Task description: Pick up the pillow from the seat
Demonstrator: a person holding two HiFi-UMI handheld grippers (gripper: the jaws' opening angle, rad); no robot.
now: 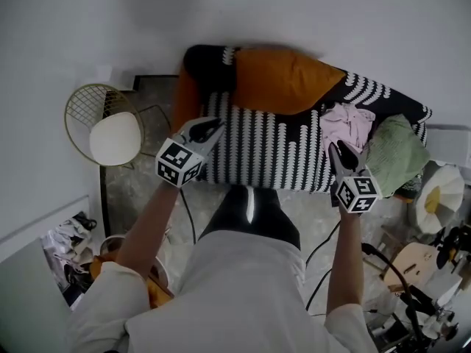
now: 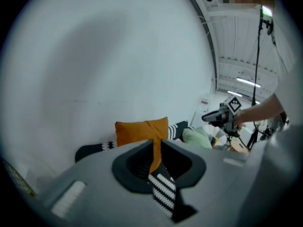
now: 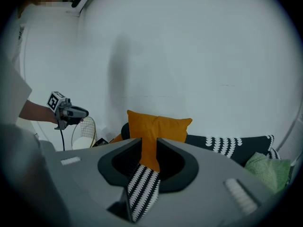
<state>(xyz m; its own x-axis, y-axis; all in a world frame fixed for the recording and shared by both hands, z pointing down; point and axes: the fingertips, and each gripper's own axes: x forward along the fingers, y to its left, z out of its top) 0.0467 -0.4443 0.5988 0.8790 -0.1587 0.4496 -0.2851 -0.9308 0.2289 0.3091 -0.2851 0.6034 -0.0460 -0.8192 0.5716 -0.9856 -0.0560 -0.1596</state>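
Observation:
An orange pillow (image 1: 283, 79) leans against the back of a black-and-white patterned sofa seat (image 1: 257, 149), upright by the white wall. My left gripper (image 1: 212, 127) hovers over the seat's left front, short of the pillow. The right gripper (image 1: 340, 151) hangs over the seat's right front, beside a pink cloth. In the left gripper view the pillow (image 2: 139, 131) shows ahead through a narrow gap between the jaws (image 2: 156, 148); the right gripper view shows the pillow (image 3: 158, 124) the same way past its own jaws (image 3: 149, 148). Both grippers are slightly open and hold nothing.
A gold wire chair with a white seat (image 1: 110, 131) stands left of the sofa. A pink cloth (image 1: 346, 123) and a green cushion (image 1: 394, 153) lie on the sofa's right end. Cables and clutter (image 1: 427, 271) crowd the floor at right.

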